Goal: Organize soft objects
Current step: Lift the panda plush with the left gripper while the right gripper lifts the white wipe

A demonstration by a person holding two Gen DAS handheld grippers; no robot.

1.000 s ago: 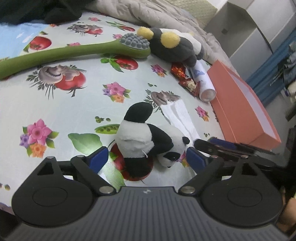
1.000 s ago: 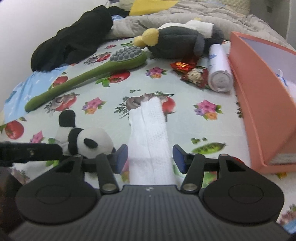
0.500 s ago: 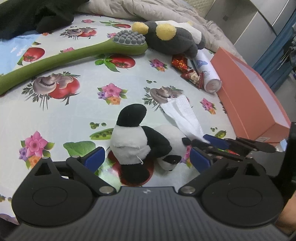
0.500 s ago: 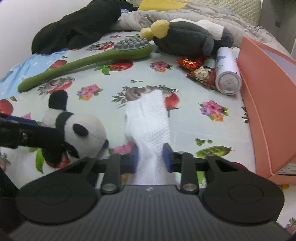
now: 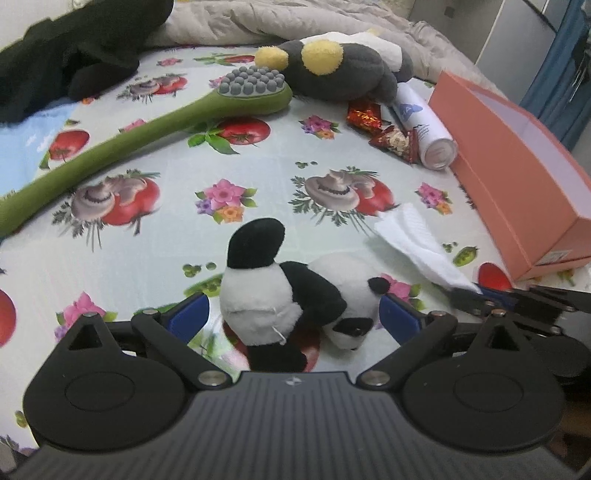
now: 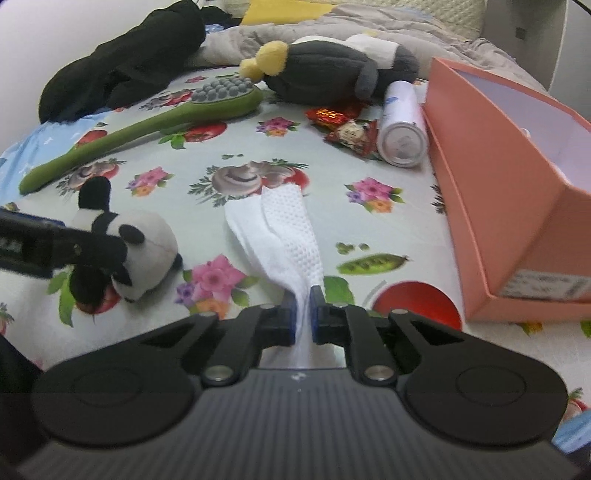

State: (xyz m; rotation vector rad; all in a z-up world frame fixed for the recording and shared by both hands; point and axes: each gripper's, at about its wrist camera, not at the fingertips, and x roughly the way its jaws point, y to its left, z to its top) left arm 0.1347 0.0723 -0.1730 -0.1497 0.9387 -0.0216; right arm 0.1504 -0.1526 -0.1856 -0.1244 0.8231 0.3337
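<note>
A small panda plush (image 5: 291, 291) lies on the flowered tablecloth (image 5: 177, 177), between the open jaws of my left gripper (image 5: 293, 317), which straddles it without squeezing. It also shows in the right wrist view (image 6: 140, 251). My right gripper (image 6: 303, 310) is shut on the near end of a white textured cloth (image 6: 284, 236), which trails away over the table; the cloth also shows in the left wrist view (image 5: 417, 243). A grey plush with yellow ears (image 5: 332, 70) and a green plush brush (image 5: 147, 129) lie farther back.
An open orange box (image 6: 509, 177) stands at the right. A white can (image 6: 400, 125) and red snack wrappers (image 6: 343, 122) lie beside it. Black clothing (image 6: 122, 62) and a beige quilt (image 5: 258, 22) lie at the back.
My right gripper has closed on the white cloth and pulled its near end up and toward me. My left gripper has crept closer around the panda, jaws still open.
</note>
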